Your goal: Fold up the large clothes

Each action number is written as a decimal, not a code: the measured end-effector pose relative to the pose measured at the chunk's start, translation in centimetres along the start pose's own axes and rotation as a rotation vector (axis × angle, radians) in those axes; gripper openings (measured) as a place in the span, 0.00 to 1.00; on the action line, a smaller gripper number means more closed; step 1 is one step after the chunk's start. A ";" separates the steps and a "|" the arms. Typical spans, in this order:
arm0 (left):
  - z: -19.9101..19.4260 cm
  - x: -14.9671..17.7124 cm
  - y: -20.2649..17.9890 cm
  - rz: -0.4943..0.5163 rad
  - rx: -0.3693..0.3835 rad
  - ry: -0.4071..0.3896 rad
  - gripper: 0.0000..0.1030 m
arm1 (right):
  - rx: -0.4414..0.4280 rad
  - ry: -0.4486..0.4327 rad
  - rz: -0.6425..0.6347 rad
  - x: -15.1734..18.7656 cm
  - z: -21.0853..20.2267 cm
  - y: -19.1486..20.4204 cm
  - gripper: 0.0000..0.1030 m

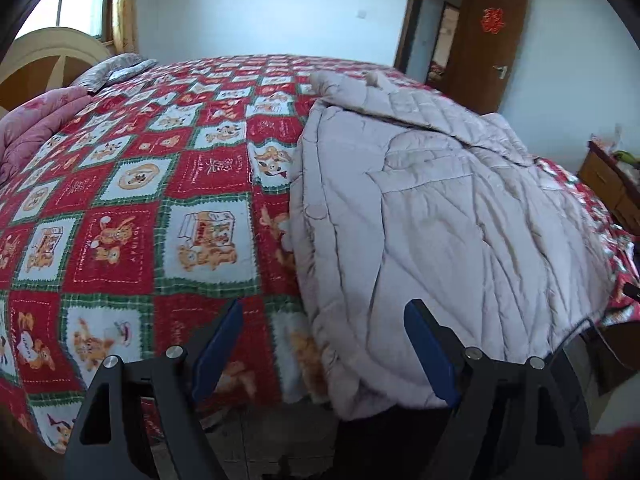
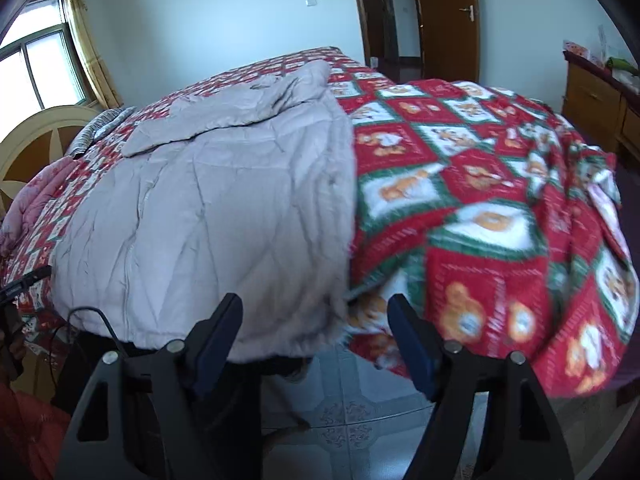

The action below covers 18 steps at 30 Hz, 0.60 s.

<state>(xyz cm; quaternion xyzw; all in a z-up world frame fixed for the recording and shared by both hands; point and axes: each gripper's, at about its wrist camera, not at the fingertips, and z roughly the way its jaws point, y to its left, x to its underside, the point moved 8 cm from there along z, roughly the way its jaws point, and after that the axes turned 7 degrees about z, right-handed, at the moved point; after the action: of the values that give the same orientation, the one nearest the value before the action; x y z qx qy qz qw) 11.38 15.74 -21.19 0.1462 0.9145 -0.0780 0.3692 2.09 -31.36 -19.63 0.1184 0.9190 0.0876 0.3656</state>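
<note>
A pale grey-pink quilted coat (image 1: 432, 208) lies spread flat on the bed, its near hem hanging a little over the bed's edge. Its far end is folded over and rumpled. My left gripper (image 1: 325, 308) is open just above the hem's left corner, and that corner lies between the blue pads without touching them. In the right wrist view the coat (image 2: 224, 208) fills the left half. My right gripper (image 2: 315, 300) hovers open over the hem's right corner; the picture is blurred there, and neither pad presses the cloth.
A red, green and white patchwork blanket (image 1: 168, 184) covers the bed. A pink quilt (image 1: 36, 120) and a pillow (image 1: 116, 68) lie by the headboard. A wooden cabinet (image 2: 600, 100) stands at the right, an open door (image 1: 484, 44) behind. Tiled floor (image 2: 352, 412) lies below, and a black cable (image 2: 96, 316) hangs at the hem.
</note>
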 end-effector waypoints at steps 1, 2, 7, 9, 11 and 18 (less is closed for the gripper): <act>-0.1 0.3 0.2 0.002 0.011 -0.001 0.81 | -0.006 -0.001 0.012 0.2 -0.1 -0.4 0.75; 0.1 0.6 0.3 -0.007 0.024 0.001 0.80 | -0.013 0.000 0.024 0.3 -0.1 -0.6 0.75; 2.2 1.5 0.0 -0.111 0.135 0.010 0.80 | -0.064 0.046 0.104 0.5 2.6 -0.7 0.75; 2.7 1.6 -0.7 -0.118 0.164 0.012 0.80 | -0.063 0.066 0.091 0.6 3.7 -0.2 0.75; 3.3 1.7 -1.3 -0.103 0.168 0.022 0.80 | -0.040 0.071 0.073 0.6 4.3 0.2 0.75; 3.5 2.0 -1.4 -0.091 0.180 0.013 0.80 | -0.154 0.111 0.112 0.8 6.3 1.6 0.75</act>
<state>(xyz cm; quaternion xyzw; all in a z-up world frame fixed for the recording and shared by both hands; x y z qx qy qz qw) 11.85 13.92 -25.06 0.1376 0.9119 -0.1757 0.3445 6.18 -29.13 -24.25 0.1363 0.9204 0.1845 0.3167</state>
